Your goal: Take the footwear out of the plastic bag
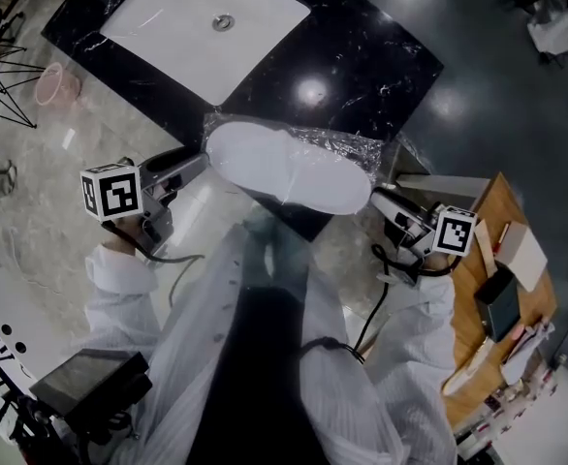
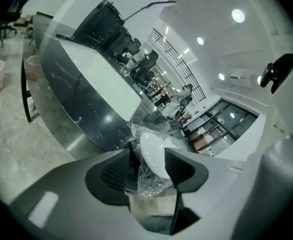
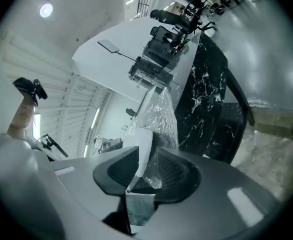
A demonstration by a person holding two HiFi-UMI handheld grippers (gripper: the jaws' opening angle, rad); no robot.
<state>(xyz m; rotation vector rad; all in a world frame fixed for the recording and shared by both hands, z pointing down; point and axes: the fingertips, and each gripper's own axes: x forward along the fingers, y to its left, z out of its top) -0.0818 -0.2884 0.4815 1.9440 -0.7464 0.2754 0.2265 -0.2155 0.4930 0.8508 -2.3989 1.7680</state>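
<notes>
A white slipper (image 1: 284,168) in a crinkled clear plastic bag (image 1: 347,143) stretches between my two grippers, over the near edge of the black marble counter (image 1: 362,56). My left gripper (image 1: 202,158) is at the slipper's left end, my right gripper (image 1: 376,197) at its right end. In the left gripper view the jaws (image 2: 149,164) stand apart with the bag (image 2: 149,181) and the slipper's rounded end (image 2: 154,154) between them. In the right gripper view the jaws (image 3: 146,166) are also apart, with the slipper's thin edge (image 3: 144,144) and bag plastic (image 3: 161,114) in the gap.
A white sink basin (image 1: 206,22) is set into the counter at the far side. A wooden desk (image 1: 488,298) with small items stands at the right. A pink basket (image 1: 49,83) and a black wire stand (image 1: 3,76) are on the floor at the left.
</notes>
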